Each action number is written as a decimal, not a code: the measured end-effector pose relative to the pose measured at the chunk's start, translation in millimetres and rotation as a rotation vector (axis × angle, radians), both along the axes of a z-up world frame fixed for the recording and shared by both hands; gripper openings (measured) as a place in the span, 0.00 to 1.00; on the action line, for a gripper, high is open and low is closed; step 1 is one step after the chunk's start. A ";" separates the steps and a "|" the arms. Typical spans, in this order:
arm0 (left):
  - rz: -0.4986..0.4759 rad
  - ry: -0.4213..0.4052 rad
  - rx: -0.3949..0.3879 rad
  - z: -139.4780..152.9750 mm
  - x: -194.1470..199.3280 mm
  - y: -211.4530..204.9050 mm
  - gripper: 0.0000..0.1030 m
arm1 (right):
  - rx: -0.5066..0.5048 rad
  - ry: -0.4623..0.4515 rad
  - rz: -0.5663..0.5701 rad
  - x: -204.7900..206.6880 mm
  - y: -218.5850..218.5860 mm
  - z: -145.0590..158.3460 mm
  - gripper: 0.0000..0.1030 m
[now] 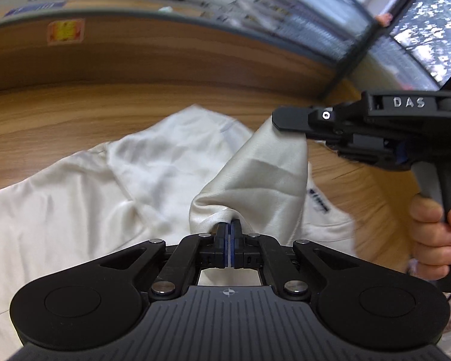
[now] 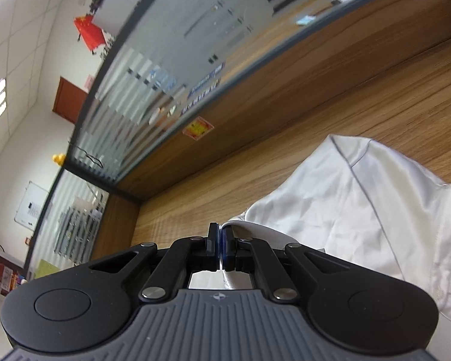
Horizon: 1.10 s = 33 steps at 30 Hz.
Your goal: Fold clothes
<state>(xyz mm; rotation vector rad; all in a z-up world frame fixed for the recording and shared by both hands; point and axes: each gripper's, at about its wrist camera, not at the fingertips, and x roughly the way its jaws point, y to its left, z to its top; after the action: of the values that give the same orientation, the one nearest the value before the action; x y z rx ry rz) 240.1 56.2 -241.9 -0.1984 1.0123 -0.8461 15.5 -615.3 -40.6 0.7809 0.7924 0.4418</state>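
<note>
Wood-grain tabletop [image 1: 75, 120] fills the working area and is backed by a low wooden panel and a glass partition [image 2: 153, 69].

Nearest the left wrist camera, the left gripper [image 1: 230, 231] has its jaws fully closed, the blue pads pinching a fold of the white garment [image 1: 90, 180]. The pinched fabric rises from the jaws in a taut, tent-like ridge that runs up and to the right. At the top of that ridge, the right gripper [image 1: 278, 118] clamps the cloth at its tip. A hand [image 1: 436, 231] holds that gripper's handle at the right edge of the view. The rest of the garment lies spread and wrinkled on the tabletop, extending to the left and toward the near edge. A small dark printed mark [image 1: 318, 201] shows on the fabric just right of the raised ridge.

From the right wrist camera, the right gripper [image 2: 220, 240] also has its jaws together, with an edge of the white garment [image 2: 360, 195] caught at the pads. The cloth spreads to the right of the gripper across the tabletop [image 2: 315, 105].

Farther back, a red-and-yellow sticker [image 2: 198, 128] sits on the wooden panel. A red flag [image 2: 88, 30] hangs on the far wall beyond the glass partition.
</note>
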 end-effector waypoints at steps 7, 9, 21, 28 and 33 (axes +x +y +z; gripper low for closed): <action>-0.087 -0.057 -0.114 47.2 -28.3 -19.6 0.01 | 0.002 -0.067 -0.094 -59.9 -35.1 46.2 0.02; -0.102 -0.059 -0.144 57.5 -32.2 -23.5 0.01 | -0.018 -0.090 -0.121 -77.6 -43.2 65.5 0.02; 0.053 -0.036 -0.157 54.3 -3.7 -4.5 0.01 | -0.198 -0.143 -0.192 -71.7 -44.7 111.6 0.03; 0.172 0.065 -0.035 -8.7 46.5 17.3 0.01 | -0.220 0.031 -0.158 6.5 -16.6 28.5 0.02; 0.170 0.131 0.026 -50.1 75.5 26.2 0.02 | -0.269 0.111 -0.125 53.4 8.4 -14.2 0.02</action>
<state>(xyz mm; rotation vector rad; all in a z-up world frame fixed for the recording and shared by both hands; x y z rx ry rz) 315.6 82.5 -292.1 -0.3168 1.1115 -0.6720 69.0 -606.9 -54.8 0.6030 0.8798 0.1753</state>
